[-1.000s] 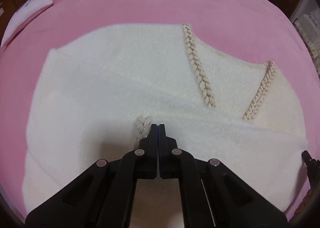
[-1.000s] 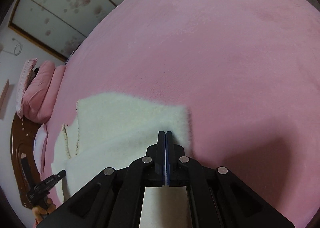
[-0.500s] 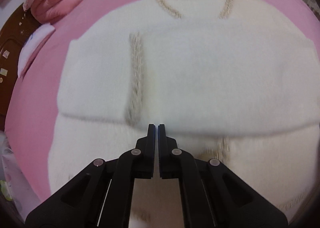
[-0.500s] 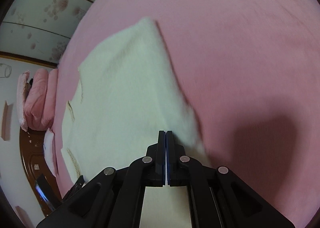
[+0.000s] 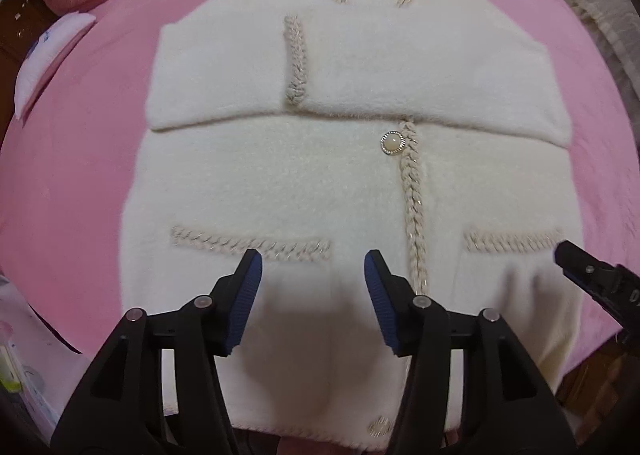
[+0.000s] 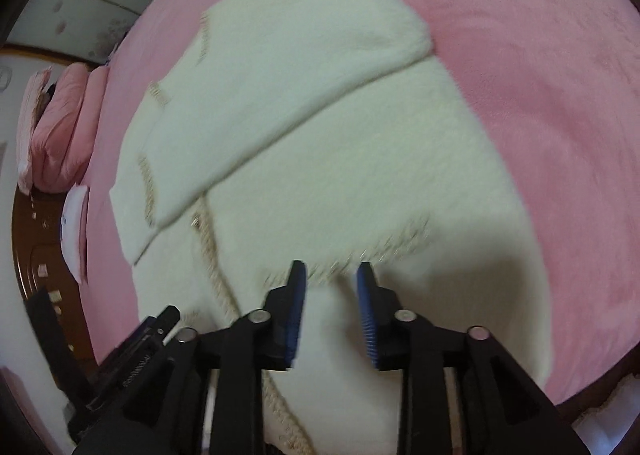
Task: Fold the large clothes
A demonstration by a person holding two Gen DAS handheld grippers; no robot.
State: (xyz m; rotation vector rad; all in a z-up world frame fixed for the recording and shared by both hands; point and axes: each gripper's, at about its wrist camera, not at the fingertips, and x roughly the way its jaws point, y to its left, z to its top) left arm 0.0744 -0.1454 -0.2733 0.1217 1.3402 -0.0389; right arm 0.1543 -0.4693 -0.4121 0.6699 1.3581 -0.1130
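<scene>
While both tongs hang apart and empty, the fluffy cream knitted cardigan with braided beige trim (image 5: 320,159) lies flat on the pink plush bed cover (image 5: 72,175).

Nearest, the left tongs (image 5: 312,267) spread their blue-padded fingers (image 5: 244,295) over the cardigan's hem, just short of the left braided pocket band (image 5: 252,245); the right tongs (image 6: 331,273) hover likewise over the right braided pocket band (image 6: 384,247), gripping nothing. Between the two tongs runs the braided front placket (image 5: 412,199), with a round pearl button (image 5: 393,143) beside it further ahead. Beyond that, both sleeves (image 5: 360,67) lie folded across the chest, and past them the neckline. Far left of the tongs sits a folded pink quilt (image 6: 56,127).
</scene>
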